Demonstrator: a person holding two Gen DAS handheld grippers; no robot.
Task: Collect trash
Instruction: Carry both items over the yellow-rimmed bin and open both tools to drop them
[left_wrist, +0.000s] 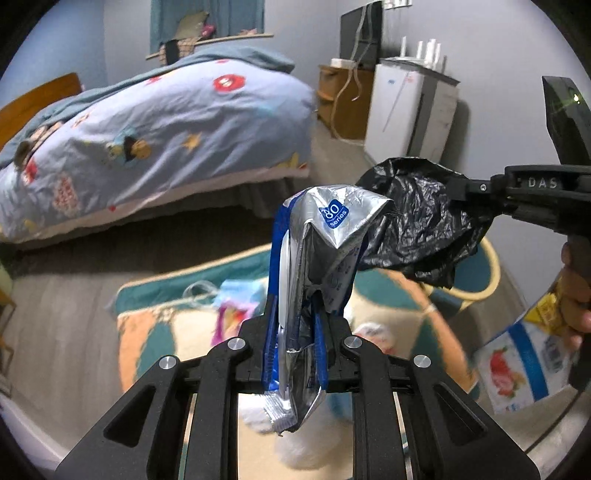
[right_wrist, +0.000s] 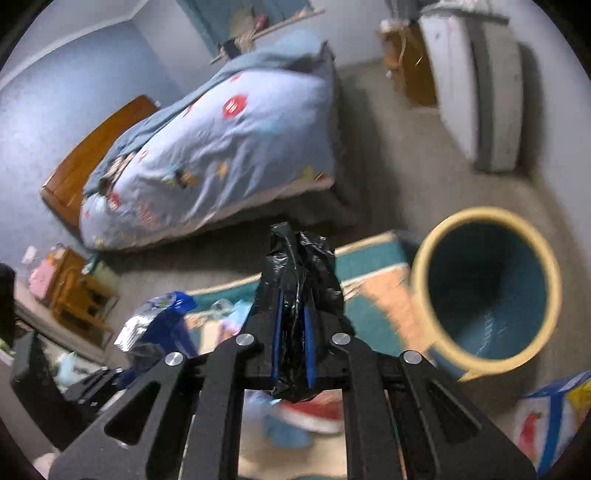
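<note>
My left gripper (left_wrist: 295, 314) is shut on a crumpled silver and blue foil wrapper (left_wrist: 325, 240) and holds it up above the rug. My right gripper (right_wrist: 291, 314) is shut on a crumpled black plastic bag (right_wrist: 295, 266); in the left wrist view that bag (left_wrist: 417, 218) hangs just right of the wrapper, touching it. The wrapper also shows at lower left in the right wrist view (right_wrist: 159, 321). A round bin (right_wrist: 487, 291) with a yellow rim and teal inside lies tilted on the floor to the right of the right gripper, its mouth facing me.
A bed (left_wrist: 155, 133) with a blue patterned duvet stands behind. A teal and orange rug (left_wrist: 155, 325) carries scattered litter (left_wrist: 229, 295). A white and blue printed packet (left_wrist: 517, 365) is at lower right. A white cabinet (left_wrist: 410, 110) and wooden stand (left_wrist: 340, 99) line the far wall.
</note>
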